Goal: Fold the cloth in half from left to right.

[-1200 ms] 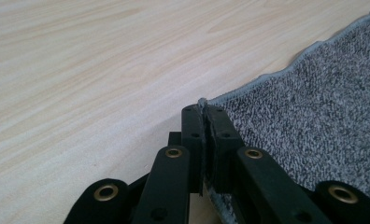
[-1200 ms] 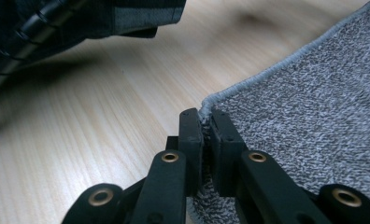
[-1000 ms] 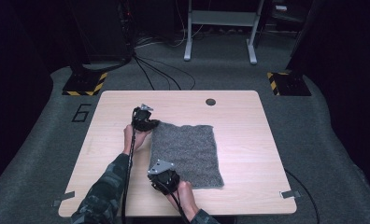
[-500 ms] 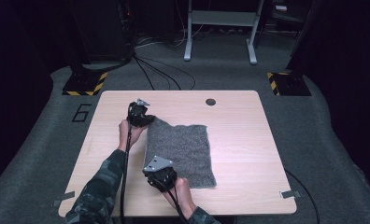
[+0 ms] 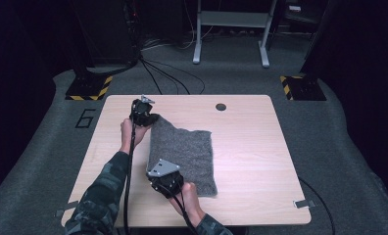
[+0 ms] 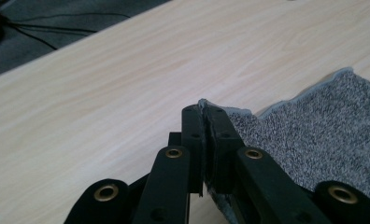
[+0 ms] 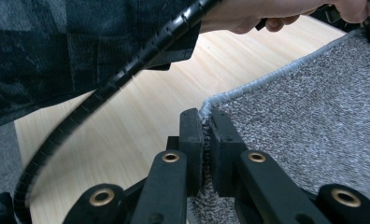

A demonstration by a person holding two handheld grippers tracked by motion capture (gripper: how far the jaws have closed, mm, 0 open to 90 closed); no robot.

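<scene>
A grey towel (image 5: 187,154) lies on the light wooden table (image 5: 251,147), its left edge lifted off the surface. My left gripper (image 5: 150,119) is shut on the towel's far left corner (image 6: 206,105); the cloth edge is pinched between the black jaws (image 6: 204,140). My right gripper (image 5: 163,180) is shut on the near left corner (image 7: 206,109), with the hemmed edge squeezed between its pads. In the right gripper view the towel (image 7: 314,112) stretches away toward the other hand (image 7: 248,18), and a black ribbed cable (image 7: 103,93) crosses in front of a camouflage sleeve.
A round dark grommet hole (image 5: 221,106) sits near the table's far edge. Beyond the table are black cables (image 5: 157,73) on grey carpet, a white metal stand (image 5: 231,29) and two yellow-black striped feet (image 5: 91,88). Bare wood lies right of the towel.
Both grippers have risen with the towel's left corners, lifting that edge off the table. The towel now looks narrower, drawn slightly rightward.
</scene>
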